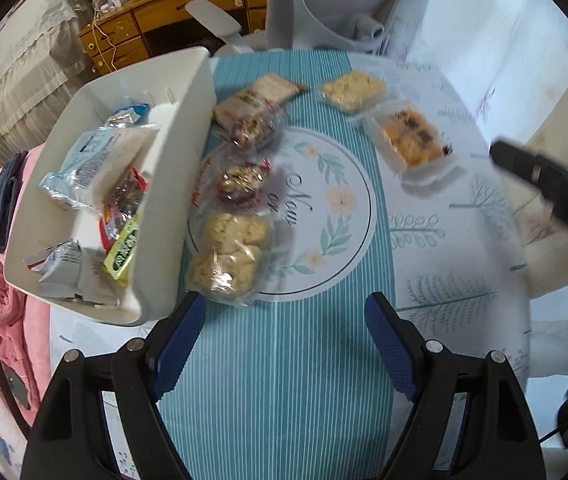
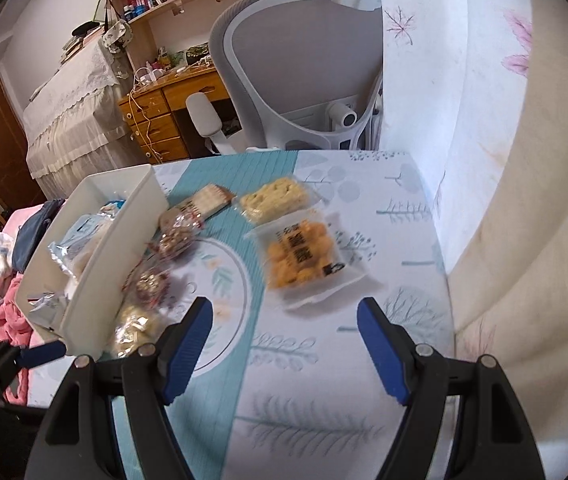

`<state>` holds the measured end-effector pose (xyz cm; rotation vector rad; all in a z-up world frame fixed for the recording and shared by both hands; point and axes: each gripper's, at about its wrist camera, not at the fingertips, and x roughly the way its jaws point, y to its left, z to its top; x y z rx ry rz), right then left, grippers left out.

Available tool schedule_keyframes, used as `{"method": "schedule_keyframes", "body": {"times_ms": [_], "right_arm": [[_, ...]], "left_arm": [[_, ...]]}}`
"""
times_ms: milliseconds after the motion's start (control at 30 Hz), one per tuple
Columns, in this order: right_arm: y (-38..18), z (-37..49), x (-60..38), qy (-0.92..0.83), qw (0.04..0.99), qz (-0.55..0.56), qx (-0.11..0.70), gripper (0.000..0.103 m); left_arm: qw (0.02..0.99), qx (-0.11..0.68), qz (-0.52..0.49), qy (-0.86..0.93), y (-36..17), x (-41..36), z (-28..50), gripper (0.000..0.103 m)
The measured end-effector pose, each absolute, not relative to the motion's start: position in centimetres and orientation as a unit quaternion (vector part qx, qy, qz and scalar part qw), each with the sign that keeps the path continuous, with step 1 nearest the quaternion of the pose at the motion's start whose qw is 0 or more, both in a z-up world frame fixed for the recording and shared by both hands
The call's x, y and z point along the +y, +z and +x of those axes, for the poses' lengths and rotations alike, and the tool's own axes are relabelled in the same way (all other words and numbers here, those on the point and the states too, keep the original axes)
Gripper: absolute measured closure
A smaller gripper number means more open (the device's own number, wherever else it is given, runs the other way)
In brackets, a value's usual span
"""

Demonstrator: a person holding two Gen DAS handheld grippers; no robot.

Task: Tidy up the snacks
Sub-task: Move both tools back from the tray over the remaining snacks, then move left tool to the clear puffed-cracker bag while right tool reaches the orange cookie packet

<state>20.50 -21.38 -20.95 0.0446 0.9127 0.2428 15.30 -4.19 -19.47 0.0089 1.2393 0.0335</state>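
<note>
Both claws gape wide and empty: the left gripper [image 1: 285, 320] beside the white bin [image 1: 172, 200] of snacks, the right gripper [image 2: 284, 324] just short of the orange snack pack [image 2: 303, 256]. The placemat [image 1: 323, 216] reads "New"; the packet print is too blurred to read.

Bin [image 1: 188, 152]: white plastic, smooth, matt. Foil packs [image 1: 72, 168] inside it: crinkled, shiny. Cookie packs [image 1: 230, 252] beside it: clear glossy film. Orange snack [image 2: 299, 256]: clear film wrap over a clear tray. Tablecloth [image 1: 284, 380]: printed, smooth, looks like wipe-clean vinyl. Left gripper [image 1: 285, 344] and right gripper [image 2: 284, 352]: matt black plastic, blue ribbed pads, bright metal pins. Desk [image 2: 160, 120]: varnished wood. Blanket [image 1: 4, 320]: pink fleece.
</note>
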Motion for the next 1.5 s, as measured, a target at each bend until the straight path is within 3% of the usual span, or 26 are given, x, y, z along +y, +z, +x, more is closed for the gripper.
{"method": "schedule_keyframes", "body": {"times_ms": [267,367,667,1000,1233,1500], "right_arm": [[-23.0,23.6,-22.4,0.129,0.882,0.014,0.452,0.028],[-24.2,24.6,-22.1,0.13,0.876,0.007,0.465,0.027],[-27.1,26.9,-21.5,0.141,0.871,0.007,0.47,0.026],[-29.9,28.4,-19.8,0.135,0.867,-0.042,0.479,0.021],[-30.9,28.9,-19.0,0.14,0.864,-0.065,0.478,0.008],[-31.8,29.3,-17.6,0.126,0.864,-0.107,0.475,0.007]], "left_arm": [[0.774,0.632,0.018,0.041,-23.4,-5.1,17.3,0.022],[0.759,0.648,0.019,0.057,-24.5,-4.9,18.2,0.012],[0.742,0.666,0.018,0.077,-26.5,-4.5,20.7,0.01],[0.731,0.675,0.024,0.103,-28.5,-3.7,22.3,0.01],[0.722,0.681,0.023,0.117,-29.9,-2.7,23.4,0.007],[0.723,0.68,0.013,0.122,-31.0,-1.5,24.7,0.004]]}}
